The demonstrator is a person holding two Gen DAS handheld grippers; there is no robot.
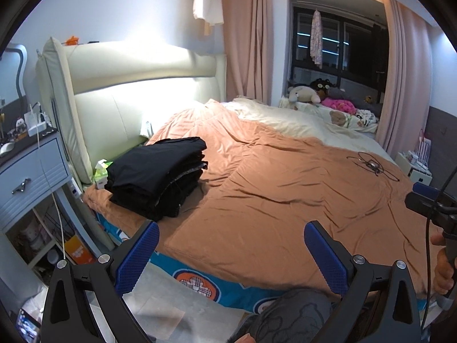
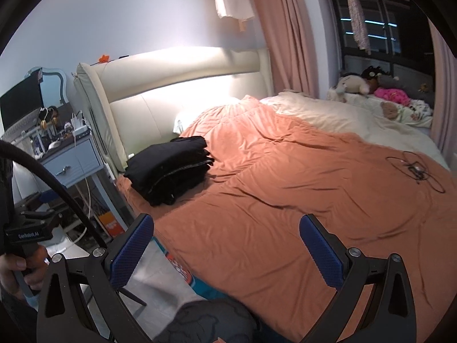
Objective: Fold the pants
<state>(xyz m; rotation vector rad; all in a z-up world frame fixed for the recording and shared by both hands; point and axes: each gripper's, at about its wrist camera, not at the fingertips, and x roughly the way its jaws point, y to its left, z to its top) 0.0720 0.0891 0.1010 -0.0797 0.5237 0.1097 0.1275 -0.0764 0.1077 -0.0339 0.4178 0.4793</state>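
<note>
Black pants (image 1: 158, 175) sit folded in a neat stack at approx 10 o'clock on the orange duvet (image 1: 271, 200), near the headboard (image 1: 137, 91). Left gripper (image 1: 231, 253) & right gripper (image 2: 227, 245) both level above bed edge, fingers wide apart, empty.

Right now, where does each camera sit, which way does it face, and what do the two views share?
Left wrist: on the left claw, open, facing across the bed to the headboard; the right claw and its hand show at the edge.
Right wrist: on the right claw, open, facing likewise; the left hand shows.
Shared: the stack of folded black pants, the window.
</note>
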